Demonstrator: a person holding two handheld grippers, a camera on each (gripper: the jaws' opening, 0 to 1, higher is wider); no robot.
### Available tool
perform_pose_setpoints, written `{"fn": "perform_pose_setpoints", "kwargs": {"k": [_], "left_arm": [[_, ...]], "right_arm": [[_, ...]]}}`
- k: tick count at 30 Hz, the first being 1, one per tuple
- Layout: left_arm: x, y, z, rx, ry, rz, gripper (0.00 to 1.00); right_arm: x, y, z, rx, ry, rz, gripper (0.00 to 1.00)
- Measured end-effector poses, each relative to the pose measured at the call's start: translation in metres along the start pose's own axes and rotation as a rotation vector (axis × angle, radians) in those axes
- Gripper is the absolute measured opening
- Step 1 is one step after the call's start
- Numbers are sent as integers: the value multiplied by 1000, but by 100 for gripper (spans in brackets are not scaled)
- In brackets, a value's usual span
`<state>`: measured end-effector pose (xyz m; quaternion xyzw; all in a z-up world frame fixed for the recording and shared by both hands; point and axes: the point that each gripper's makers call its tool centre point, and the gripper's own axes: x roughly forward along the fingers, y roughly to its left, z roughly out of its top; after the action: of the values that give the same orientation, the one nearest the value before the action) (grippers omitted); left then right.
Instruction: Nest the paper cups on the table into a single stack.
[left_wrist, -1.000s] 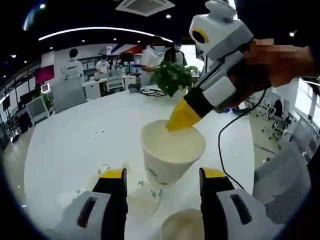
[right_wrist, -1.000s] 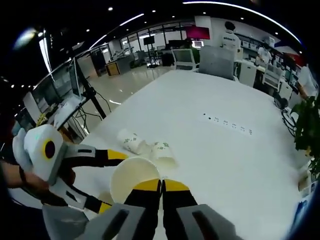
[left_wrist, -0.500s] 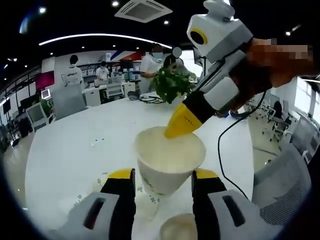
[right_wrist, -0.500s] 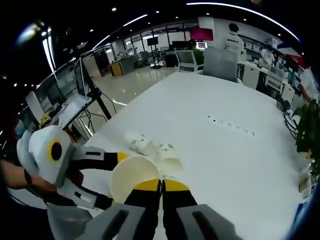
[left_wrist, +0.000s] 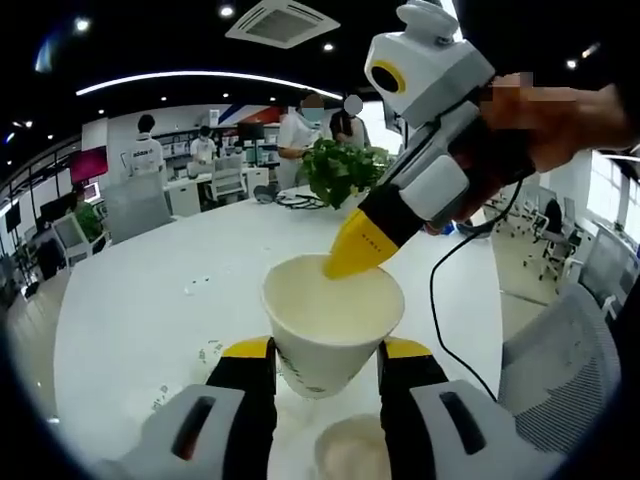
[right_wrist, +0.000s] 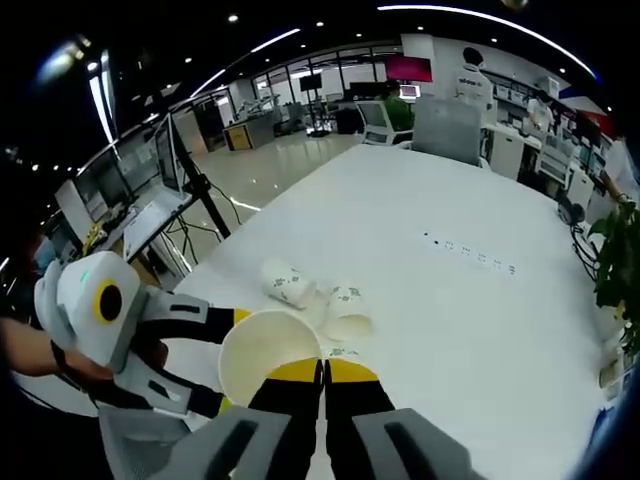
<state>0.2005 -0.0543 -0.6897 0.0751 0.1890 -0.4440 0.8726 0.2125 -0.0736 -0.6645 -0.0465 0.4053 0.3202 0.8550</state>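
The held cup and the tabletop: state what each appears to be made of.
The held cup looks like matte white paper: thin rolled rim, dull cream inside, small green print on its wall. The tabletop looks like a smooth white laminate or painted board with a faint sheen; which one cannot be told from here.
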Motion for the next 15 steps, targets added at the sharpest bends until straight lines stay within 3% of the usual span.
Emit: {"fn": "perform_pose_setpoints", "kwargs": {"k": [15], "left_arm": [[-34, -13, -24, -14, 26, 2, 39]], "right_arm": [[5, 34, -22, -31, 36, 62, 0]]}}
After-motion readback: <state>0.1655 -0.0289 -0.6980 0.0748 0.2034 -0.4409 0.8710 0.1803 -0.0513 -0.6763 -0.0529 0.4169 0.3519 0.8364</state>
